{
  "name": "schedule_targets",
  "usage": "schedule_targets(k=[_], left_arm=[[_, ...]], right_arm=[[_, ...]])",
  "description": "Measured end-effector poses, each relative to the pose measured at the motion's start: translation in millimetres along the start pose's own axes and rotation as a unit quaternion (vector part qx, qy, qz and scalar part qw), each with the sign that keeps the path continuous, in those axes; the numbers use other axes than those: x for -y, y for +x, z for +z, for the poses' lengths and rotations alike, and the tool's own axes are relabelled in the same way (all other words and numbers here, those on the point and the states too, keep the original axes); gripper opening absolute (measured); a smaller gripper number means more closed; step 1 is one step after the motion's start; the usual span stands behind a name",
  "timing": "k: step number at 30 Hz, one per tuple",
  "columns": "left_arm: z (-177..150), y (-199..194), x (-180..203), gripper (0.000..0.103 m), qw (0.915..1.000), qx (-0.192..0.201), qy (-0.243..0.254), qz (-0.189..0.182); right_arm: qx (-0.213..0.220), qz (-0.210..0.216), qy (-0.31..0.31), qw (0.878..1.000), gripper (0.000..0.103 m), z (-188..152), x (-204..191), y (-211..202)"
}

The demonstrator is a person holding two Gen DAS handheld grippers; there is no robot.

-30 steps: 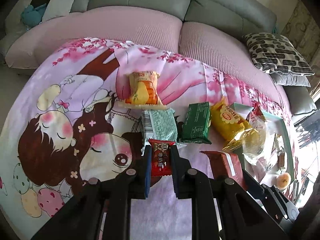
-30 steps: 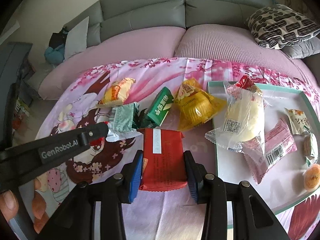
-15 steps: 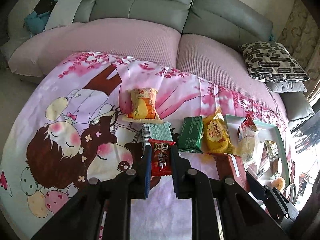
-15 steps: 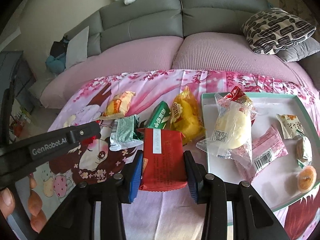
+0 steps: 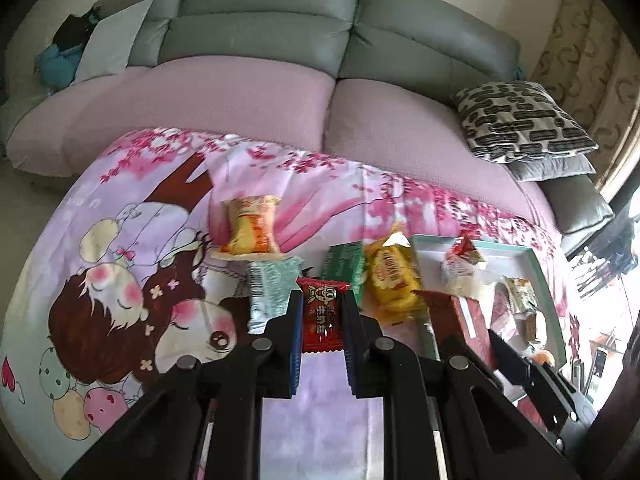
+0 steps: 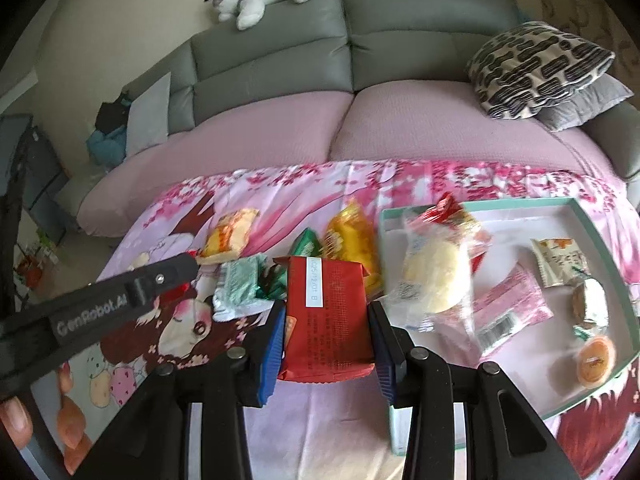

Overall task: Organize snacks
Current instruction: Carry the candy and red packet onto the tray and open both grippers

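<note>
Snacks lie in a loose row on the cartoon cloth [image 5: 120,280] at mid-frame, with more in the tray [image 6: 592,220] at right. In the left wrist view, the left gripper [image 5: 322,320] reaches in from the bottom centre, angled down toward the cloth, its blue pads closed tight on a small red packet [image 5: 322,312] that stands upright between them. Just beyond it lie a pale green packet [image 5: 270,288], an orange bag [image 5: 252,228], a dark green packet [image 5: 344,264] and a yellow bag [image 5: 394,276]. In the right wrist view, the right gripper [image 6: 328,332] also comes in from the bottom centre, tilted down, its pads clamped on the sides of a wider red pack [image 6: 326,312] held above the cloth near the tray's left edge. A bun [image 6: 436,276] in clear wrap overhangs that edge. The left gripper's arm crosses the left of this view, with fingertips [image 6: 16,420] of a hand at lower left.
</note>
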State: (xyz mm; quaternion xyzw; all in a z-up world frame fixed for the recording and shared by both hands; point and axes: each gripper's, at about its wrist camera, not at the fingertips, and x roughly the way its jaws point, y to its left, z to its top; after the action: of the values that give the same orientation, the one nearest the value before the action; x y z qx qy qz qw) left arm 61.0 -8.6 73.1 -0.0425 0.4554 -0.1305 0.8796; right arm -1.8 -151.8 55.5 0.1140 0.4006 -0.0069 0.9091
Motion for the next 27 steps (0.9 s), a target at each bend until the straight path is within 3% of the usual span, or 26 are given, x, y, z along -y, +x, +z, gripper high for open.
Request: schedule_targets(k=[8,16,22,27], left_arm=[[-4.9,5.6,44.6,0.018,0.9987,-0.006,0.044,-0.027],[-15.3,12.3,92.3,0.018,0.9949,-0.011,0.084,-0.055],[-29.4,26.8,129.5,0.018,0.9892,-0.036,0.13,-0.058],[-41.6,41.9,148.3,0.018,0.9836,-0.061,0.159,-0.059]], right_arm=[[0.028,-0.052,0.06,0.996,0.042,10.1,58.4,-19.8],[0.048,-0.126,0.143,0.98,0.042,9.2,139.6,-46.4],[0.05,-0.144,0.183,0.971,0.042,1.5,174.3,-58.3],[0.021,-0.138,0.187,0.972,0.043,-3.4,178.2,-48.6]])
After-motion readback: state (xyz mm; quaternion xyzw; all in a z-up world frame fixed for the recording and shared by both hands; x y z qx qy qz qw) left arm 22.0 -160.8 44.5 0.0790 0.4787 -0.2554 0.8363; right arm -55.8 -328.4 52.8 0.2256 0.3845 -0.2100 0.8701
